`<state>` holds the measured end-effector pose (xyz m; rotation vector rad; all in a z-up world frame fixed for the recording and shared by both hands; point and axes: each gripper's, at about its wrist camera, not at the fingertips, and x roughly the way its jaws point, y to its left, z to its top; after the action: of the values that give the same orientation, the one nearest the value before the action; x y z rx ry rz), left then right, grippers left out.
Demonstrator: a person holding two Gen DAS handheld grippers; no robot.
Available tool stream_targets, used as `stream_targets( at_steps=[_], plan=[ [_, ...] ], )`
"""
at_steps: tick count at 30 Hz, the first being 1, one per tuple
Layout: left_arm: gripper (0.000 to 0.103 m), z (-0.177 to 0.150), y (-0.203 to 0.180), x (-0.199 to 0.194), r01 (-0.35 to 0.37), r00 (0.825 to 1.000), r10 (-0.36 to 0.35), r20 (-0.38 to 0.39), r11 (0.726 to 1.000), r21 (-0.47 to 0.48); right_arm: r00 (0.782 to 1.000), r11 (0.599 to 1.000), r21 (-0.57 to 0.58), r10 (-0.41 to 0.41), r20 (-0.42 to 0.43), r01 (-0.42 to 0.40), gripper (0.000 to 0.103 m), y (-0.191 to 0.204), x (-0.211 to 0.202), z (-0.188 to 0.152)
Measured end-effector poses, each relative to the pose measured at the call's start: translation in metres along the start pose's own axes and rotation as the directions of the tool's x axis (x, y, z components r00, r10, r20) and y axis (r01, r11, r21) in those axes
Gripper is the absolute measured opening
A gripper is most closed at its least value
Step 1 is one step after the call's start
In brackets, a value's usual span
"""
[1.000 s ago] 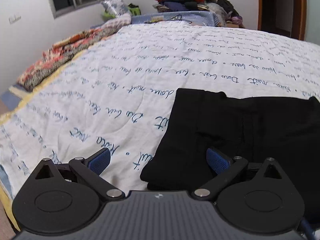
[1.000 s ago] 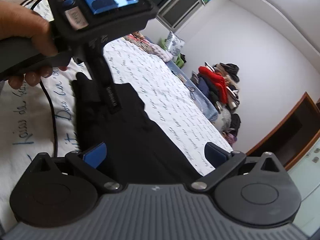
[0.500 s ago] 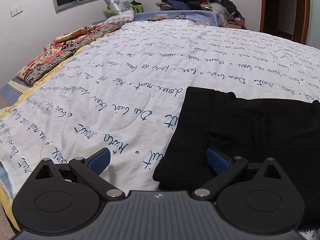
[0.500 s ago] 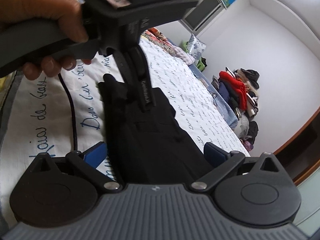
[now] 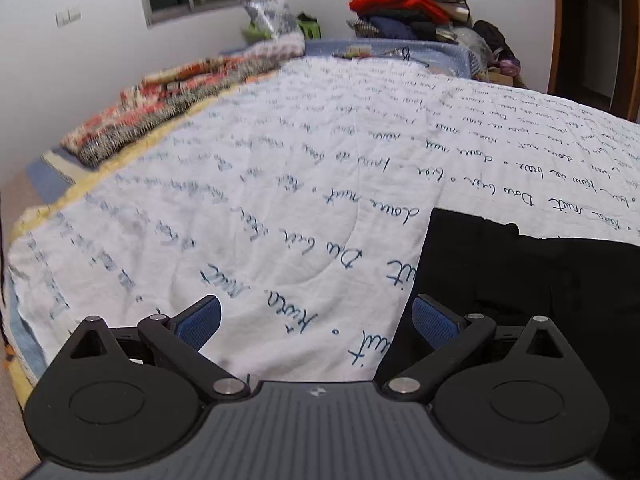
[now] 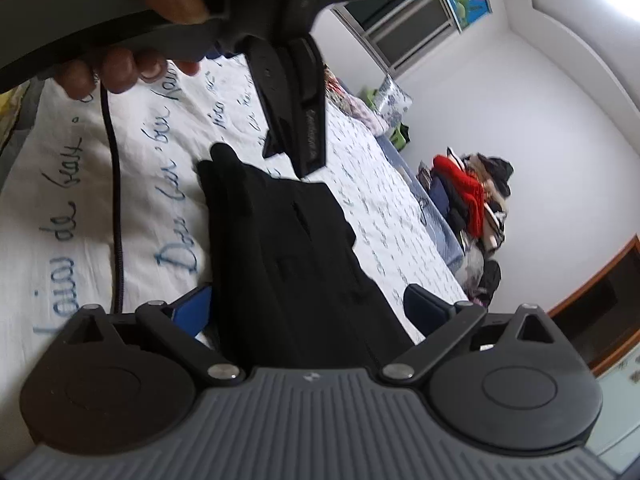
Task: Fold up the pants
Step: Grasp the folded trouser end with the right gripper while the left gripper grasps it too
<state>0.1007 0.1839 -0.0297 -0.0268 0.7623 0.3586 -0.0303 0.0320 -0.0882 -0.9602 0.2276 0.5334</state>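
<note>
Lying folded, black pants (image 5: 532, 280)

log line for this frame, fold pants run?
phase: approach | pants: black, flat on bed quilt | left gripper: open, empty | right gripper: open, just been closing slightly, over pants, no grip

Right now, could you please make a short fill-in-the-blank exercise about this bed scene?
1. The pants lying on the quilt are ____ in colour.
2. The writing printed on the quilt is ____.
3. The brightest garment in the clothes pile is ____.
4. The left tool and the right tool both stand ____.

Missing words: black; blue; red; open
</note>
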Motion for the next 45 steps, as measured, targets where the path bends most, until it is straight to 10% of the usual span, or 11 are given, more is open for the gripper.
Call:
stream_targets(
  at_steps=[8, 14, 20, 23, 26, 29, 38, 45],
  plan=[
    [0.103, 0.002, 0.021, 0.008, 0.052, 0.996, -0.059, -0.07, 0.993, -0.107, 0.999, 0.994, -0.108, -0.016, 0.04, 0.02, 0.075, 0.021, 0.015, 0.016],
    [0.103, -0.001, 0.022, 0.011, 0.23, 0.962, -0.25, -0.111, 0.959, -0.167, 0.998, 0.993, -0.11, 0.053, 0.042, -0.048, 0.01, 0.032, 0.025, 0.022],
    [0.103, -0.003, 0.037, 0.018, 0.326, 0.914, -0.385, -0.129, 0.885, -0.333, 0.983, 0.971, 0.156, 0.174, 0.053, -0.181, 0.007, -0.01, 0.029, 0.02],
    [0.103, -0.001, 0.034, 0.015, 0.359, 0.899, -0.422, -0.117, 0.863, -0.354, 0.968, 0.918, 0.308, 0.235, 0.085, -0.25, 0.007, -0.039, 0.031, 0.014],
    [0.103, 0.001, 0.026, 0.019, 0.427, 0.848, -0.514, -0.128, 0.807, -0.407, 0.951, 0.847, 0.433, 0.284, 0.122, -0.308, 0.007, -0.062, 0.032, 0.007],
    [0.103, 0.001, 0.017, 0.031, 0.46, 0.8, -0.585, -0.136, 0.742, -0.487, 0.939, 0.785, 0.516, 0.308, 0.154, -0.342, 0.007, -0.077, 0.029, 0.001],
    [0.101, 0.014, 0.005, 0.055, 0.495, 0.743, -0.661, -0.102, 0.646, -0.581, 0.93, 0.7, 0.614, 0.311, 0.198, -0.365, 0.007, -0.1, 0.027, -0.01],
    [0.03, 0.012, 0.0, 0.074, 0.482, 0.694, -0.693, -0.196, 0.65, -0.588, 0.935, 0.72, 0.598, 0.302, 0.187, -0.352, 0.007, -0.09, 0.027, -0.006]
  ],
)
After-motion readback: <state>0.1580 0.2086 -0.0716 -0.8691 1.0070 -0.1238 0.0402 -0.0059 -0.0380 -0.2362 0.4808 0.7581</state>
